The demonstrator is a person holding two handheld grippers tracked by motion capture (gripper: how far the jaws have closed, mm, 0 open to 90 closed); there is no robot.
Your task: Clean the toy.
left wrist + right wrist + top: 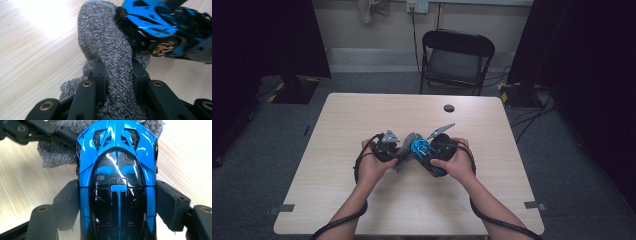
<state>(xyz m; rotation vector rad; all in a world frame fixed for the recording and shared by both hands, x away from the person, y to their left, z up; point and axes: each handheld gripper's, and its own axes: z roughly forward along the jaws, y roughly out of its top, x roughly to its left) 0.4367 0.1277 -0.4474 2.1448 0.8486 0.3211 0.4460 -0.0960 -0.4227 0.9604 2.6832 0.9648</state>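
The right hand-held gripper [117,202] clamps the blue car [117,182] by its sides, mid-surface; the left hand-held gripper [117,75] pinches a grey cloth [107,45] pressed to the car's end. Wiping looks underway; next, probably drag the cloth along the body. The surface [362,110] offers ample room, edges well apart

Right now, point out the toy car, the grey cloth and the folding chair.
toy car [117,170]: right gripper view, on its blue roof.
grey cloth [107,50]: left gripper view, on its bunched middle.
folding chair [454,62]: high view, on its seat.
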